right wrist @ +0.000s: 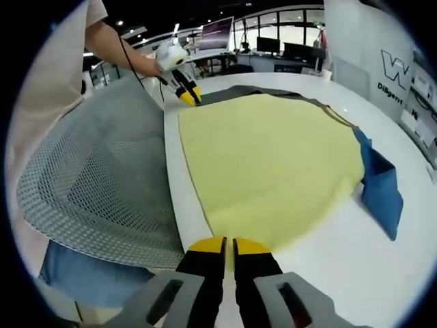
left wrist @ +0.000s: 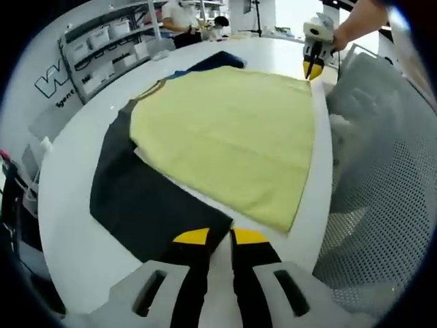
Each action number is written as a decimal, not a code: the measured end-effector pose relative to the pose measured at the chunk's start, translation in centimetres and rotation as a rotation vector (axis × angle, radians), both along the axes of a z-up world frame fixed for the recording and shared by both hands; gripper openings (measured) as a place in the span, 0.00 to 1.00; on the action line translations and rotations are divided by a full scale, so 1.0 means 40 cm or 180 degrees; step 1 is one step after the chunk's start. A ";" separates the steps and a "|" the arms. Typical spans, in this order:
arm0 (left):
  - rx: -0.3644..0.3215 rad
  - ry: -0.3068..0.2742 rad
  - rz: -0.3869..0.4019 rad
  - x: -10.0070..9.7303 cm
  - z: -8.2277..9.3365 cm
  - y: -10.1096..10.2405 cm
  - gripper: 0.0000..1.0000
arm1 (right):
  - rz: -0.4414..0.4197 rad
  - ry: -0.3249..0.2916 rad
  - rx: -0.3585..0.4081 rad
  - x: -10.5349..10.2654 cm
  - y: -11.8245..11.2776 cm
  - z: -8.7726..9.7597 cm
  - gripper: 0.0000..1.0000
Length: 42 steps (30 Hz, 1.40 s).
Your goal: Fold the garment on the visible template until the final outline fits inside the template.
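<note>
Left claw [left wrist: 220,237]: pressed together, bottom centre, at shirt [left wrist: 232,140] hem.
Right claw [right wrist: 229,246]: pressed together on opposite corner.
Shirt: mid-frame, over dark template [left wrist: 147,205].
Fold: lift both corners level, keep edges inside template.

White table [left wrist: 75,225], mesh chair [right wrist: 95,184], shelves [left wrist: 113,41]

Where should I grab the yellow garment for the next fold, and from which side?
Take the yellow garment by the two corners of its straight edge along the table's near side. The left gripper and right gripper each sit at one of those corners, jaws nearly closed. The cloth lies flat, so come in low from the table edge and pinch the hem, probably lifting both corners together.
</note>
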<state>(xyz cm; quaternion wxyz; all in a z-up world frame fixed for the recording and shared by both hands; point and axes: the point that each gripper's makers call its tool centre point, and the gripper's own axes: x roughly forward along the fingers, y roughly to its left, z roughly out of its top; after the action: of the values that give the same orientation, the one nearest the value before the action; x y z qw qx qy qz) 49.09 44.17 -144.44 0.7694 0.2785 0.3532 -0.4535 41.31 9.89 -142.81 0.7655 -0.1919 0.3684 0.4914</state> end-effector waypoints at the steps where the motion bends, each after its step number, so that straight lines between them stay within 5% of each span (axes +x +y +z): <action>1: -0.0004 0.0008 -0.0002 0.002 -0.002 -0.002 0.11 | 0.0004 0.0000 0.0001 -0.001 0.000 0.000 0.00; 9: -0.0083 0.0069 0.0117 0.018 0.011 0.011 0.01 | -0.0004 -0.0004 0.0010 0.005 0.015 -0.005 0.00; 14: -0.0614 0.0081 0.0636 0.072 0.090 0.031 0.01 | 0.0007 0.0004 0.0028 0.007 0.025 -0.009 0.00; 19: -0.1182 0.0053 0.1337 0.181 0.198 0.130 0.01 | 0.0014 0.0023 0.0025 0.006 0.026 -0.012 0.00; 24: -0.1320 -0.0128 0.1695 0.266 0.271 0.235 0.01 | 0.0010 0.0040 0.0020 0.006 0.027 -0.013 0.00; 32: -0.1286 -0.0357 0.2131 0.403 0.332 0.379 0.01 | -0.0032 0.0069 -0.0004 0.008 0.029 -0.019 0.00; 42: -0.1043 -0.0531 0.2514 0.529 0.316 0.517 0.01 | -0.0103 0.0090 -0.0026 0.015 0.027 -0.016 0.00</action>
<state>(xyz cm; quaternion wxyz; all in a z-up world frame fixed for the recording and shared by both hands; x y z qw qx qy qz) 70.25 64.85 -131.82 0.9438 0.0319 0.2926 -0.1503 41.92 10.97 -143.44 0.7672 -0.1820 0.3842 0.4802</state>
